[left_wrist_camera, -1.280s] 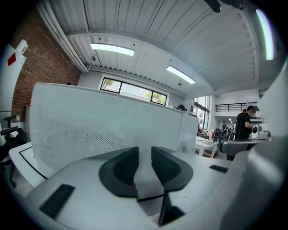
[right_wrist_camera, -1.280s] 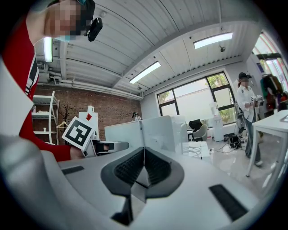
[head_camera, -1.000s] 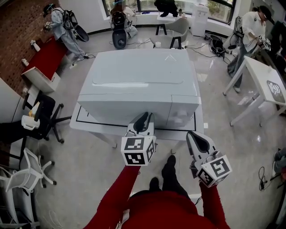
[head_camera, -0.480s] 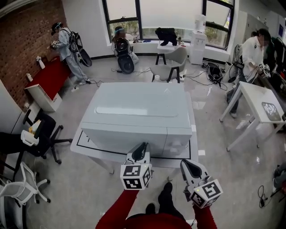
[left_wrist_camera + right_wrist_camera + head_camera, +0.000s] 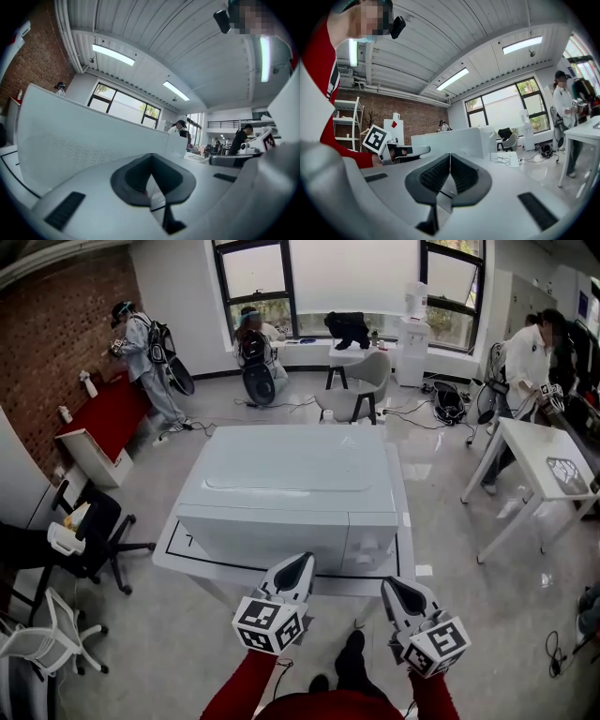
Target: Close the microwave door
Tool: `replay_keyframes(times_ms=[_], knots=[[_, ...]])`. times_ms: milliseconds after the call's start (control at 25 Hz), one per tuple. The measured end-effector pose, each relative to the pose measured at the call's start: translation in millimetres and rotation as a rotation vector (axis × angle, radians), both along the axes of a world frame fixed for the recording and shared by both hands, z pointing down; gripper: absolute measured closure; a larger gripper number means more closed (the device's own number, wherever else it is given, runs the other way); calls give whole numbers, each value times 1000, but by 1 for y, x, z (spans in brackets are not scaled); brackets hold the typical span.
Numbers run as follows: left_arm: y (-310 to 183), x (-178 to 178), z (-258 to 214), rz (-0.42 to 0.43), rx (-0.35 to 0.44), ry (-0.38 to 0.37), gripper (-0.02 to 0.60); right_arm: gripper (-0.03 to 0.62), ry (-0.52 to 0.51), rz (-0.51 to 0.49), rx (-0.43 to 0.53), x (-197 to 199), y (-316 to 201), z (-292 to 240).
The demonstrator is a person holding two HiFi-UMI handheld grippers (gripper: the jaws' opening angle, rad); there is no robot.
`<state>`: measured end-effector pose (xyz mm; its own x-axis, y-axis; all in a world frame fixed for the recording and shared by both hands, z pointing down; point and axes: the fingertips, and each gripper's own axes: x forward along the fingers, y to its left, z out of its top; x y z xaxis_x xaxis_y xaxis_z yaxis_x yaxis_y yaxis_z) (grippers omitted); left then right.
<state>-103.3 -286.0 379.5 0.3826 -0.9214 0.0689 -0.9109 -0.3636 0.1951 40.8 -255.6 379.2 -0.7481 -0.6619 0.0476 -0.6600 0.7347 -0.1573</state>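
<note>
A second ago the left gripper (image 5: 302, 564) had its tips up against the front of the microwave (image 5: 291, 479), with its jaws a little apart. It has since drawn back, so a strip of the table (image 5: 178, 554) shows between its fingertips and the appliance. Its jaws are now fully together with nothing between them. The right gripper (image 5: 390, 585) has hardly shifted. It hangs just beside the left one, also short of the table edge, jaws pressed together and empty.

The microwave is a big white box with a smooth top that carries a shallow raised panel. Its door (image 5: 267, 535) sits flush with the front, ahead of the left fingertips. The narrower control section (image 5: 370, 540) lies ahead of the right ones. The table is white, with a thin black line drawn round the appliance's foot.

The left gripper view shows something the head view does not: a fine dotted, perforated texture on the microwave's white face (image 5: 84, 136), just left of its dark pads (image 5: 133, 176). The right gripper view shows black ribbed pads (image 5: 433, 174) meeting in a V. Beyond them to the left are the left gripper's marker cube (image 5: 376, 138) and a red sleeve (image 5: 328, 84). Further off is the white microwave, side-on (image 5: 454, 140).
</note>
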Motion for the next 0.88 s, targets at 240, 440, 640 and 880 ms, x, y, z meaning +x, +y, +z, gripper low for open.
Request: replay_keyframes(times_ms=[240, 440, 640, 880], knots=[[31, 3, -13, 70, 39, -45, 571, 579, 5, -15, 10, -6, 15, -8], [52, -1, -16, 82, 59, -23, 571, 579, 7, -20, 31, -10, 24, -11], [73, -1, -16, 105, 52, -30, 571, 579, 5, -25, 18, -14, 38, -10], [92, 5, -14, 139, 52, -66, 571, 580, 7, -38, 24, -21, 51, -8]])
